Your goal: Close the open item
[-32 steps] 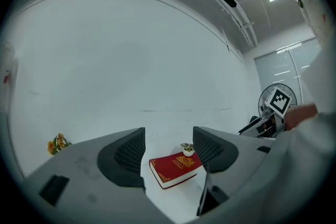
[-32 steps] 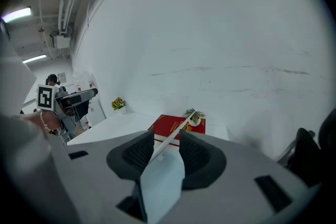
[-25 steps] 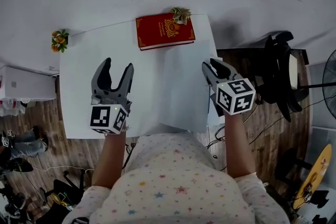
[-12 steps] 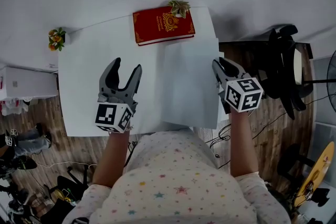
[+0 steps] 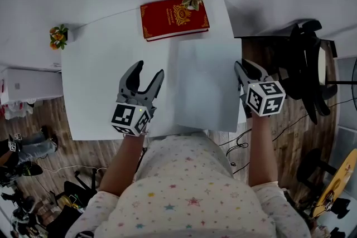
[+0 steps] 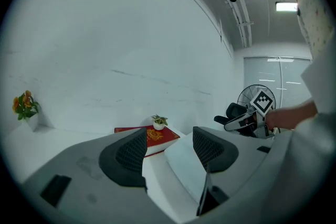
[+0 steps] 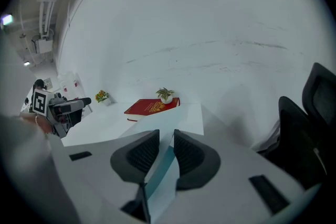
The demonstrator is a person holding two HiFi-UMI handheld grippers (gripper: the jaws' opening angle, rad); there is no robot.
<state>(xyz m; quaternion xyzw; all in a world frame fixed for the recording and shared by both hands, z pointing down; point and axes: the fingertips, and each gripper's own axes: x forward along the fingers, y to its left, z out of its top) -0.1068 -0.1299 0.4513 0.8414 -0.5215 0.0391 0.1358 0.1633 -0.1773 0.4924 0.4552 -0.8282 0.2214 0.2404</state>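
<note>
The open item is a thin white book or folder on the white table (image 5: 89,92). Its big white cover (image 5: 207,86) is lifted, and the right edge is pinched in my right gripper (image 5: 243,71), which is shut on it. In the right gripper view the pale, teal-tinted edge (image 7: 160,176) runs between the nearly touching jaws. My left gripper (image 5: 146,74) hangs open over the table just left of the cover, holding nothing. From the left gripper view the cover (image 6: 185,164) rises beyond the right jaw.
A closed red book (image 5: 174,18) lies at the table's far edge with a small potted plant (image 5: 191,0) on its corner. Orange flowers (image 5: 57,36) stand at the far left corner. A black chair (image 5: 304,64) is close on the right, over a wooden floor.
The right gripper has drifted right and nearer with the cover's edge in it. The left gripper has moved right, closer to the cover, still open.
</note>
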